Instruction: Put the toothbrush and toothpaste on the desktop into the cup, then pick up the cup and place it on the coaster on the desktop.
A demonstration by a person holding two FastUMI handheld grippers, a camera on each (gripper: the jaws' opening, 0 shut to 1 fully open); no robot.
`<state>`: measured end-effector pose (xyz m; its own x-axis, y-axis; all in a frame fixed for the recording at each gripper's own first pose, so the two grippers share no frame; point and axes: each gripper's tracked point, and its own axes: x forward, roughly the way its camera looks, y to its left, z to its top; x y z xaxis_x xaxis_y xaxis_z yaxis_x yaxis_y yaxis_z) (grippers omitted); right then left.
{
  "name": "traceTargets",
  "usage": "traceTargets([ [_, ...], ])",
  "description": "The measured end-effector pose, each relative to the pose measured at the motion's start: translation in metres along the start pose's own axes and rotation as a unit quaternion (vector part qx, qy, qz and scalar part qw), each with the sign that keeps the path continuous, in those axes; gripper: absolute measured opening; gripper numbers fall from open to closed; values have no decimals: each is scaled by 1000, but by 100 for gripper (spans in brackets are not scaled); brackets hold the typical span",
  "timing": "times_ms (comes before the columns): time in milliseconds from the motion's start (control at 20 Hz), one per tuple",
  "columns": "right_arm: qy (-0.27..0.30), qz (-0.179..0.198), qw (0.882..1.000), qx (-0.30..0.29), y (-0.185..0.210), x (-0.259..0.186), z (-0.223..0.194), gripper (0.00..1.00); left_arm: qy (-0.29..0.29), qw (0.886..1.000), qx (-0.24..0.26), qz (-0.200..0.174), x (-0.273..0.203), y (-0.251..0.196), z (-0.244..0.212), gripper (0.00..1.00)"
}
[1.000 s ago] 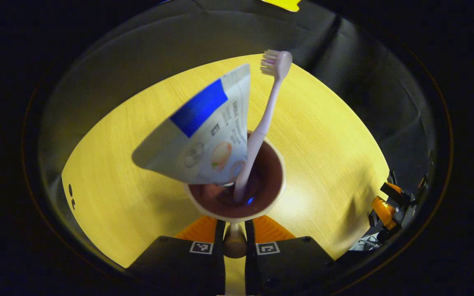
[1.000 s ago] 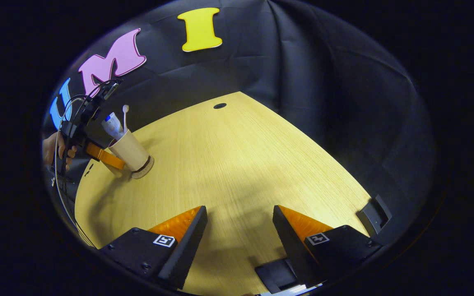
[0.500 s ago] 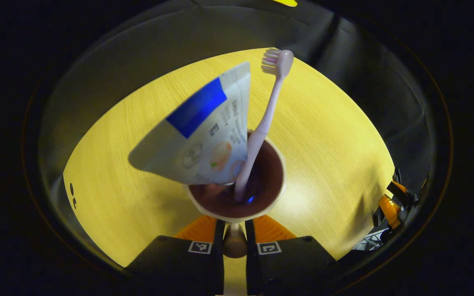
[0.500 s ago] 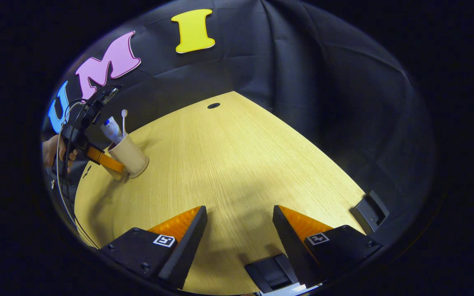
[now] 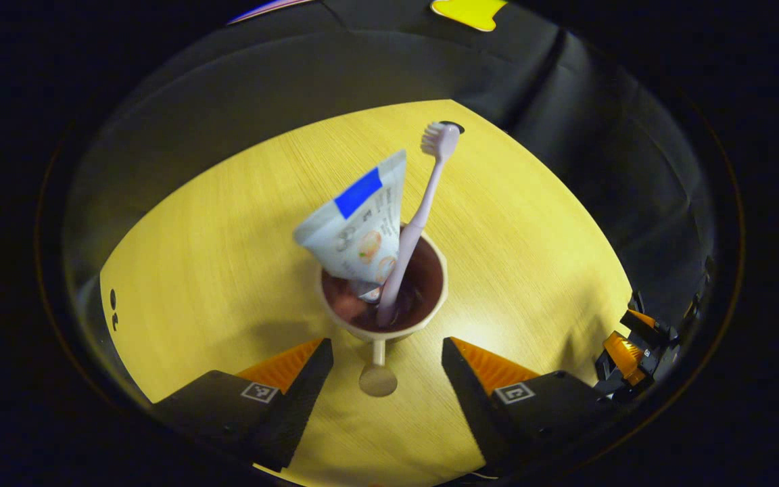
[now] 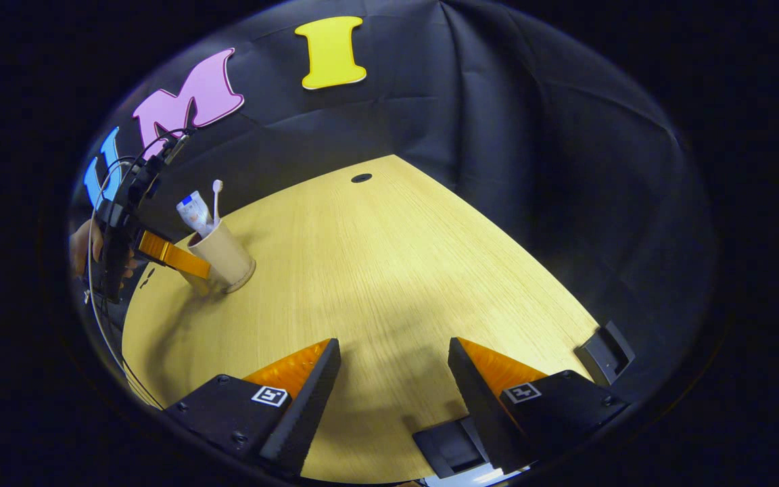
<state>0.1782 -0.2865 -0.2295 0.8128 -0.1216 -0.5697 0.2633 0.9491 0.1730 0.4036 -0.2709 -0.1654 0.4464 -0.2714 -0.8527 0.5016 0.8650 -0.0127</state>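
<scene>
Black cloth backs a pale wood-grain worktop (image 6: 389, 270). Reading the right gripper view from the left: at nine o'clock a hand (image 6: 82, 247) holds my left gripper (image 6: 183, 260), which I judge drawn off the cup (image 6: 224, 257) so it can stand free. The cup sits upright on the worktop at about ten o'clock, toothpaste (image 6: 193, 211) and toothbrush (image 6: 215, 199) rising from its mouth. A darker disc rims its base; I take that for the coaster, though it is too small to confirm.

In the left gripper view, the left gripper's (image 5: 381, 355) jaws stand apart, either side of the cup's handle (image 5: 377, 372) without touching it. The cup (image 5: 345, 325) lies at centre, tan outside, dark brown within. The toothpaste (image 5: 362, 226), a white tube with a blue patch, leans toward eleven o'clock; the toothbrush (image 5: 423, 203), pale pink, leans toward one o'clock, bristles up. Both rest against the rim, stable in my judgement.

My right gripper (image 6: 395, 358) idles at six o'clock, jaws apart and holding nothing. Placement looks complete.
</scene>
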Motion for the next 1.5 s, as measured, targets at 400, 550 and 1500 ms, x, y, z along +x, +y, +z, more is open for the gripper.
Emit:
traceTargets([
  [400,-45,52,996,-64,85,-35,37,98,-145,989,-6,37,-95,25,-15,99],
  [550,-73,78,990,-97,128,-59,54,98,-206,977,-23,44,-147,35,-44,98],
  [1500,-208,102,969,-83,228,-238,55,98,-486,848,-107,180,-390,47,-237,98],
])
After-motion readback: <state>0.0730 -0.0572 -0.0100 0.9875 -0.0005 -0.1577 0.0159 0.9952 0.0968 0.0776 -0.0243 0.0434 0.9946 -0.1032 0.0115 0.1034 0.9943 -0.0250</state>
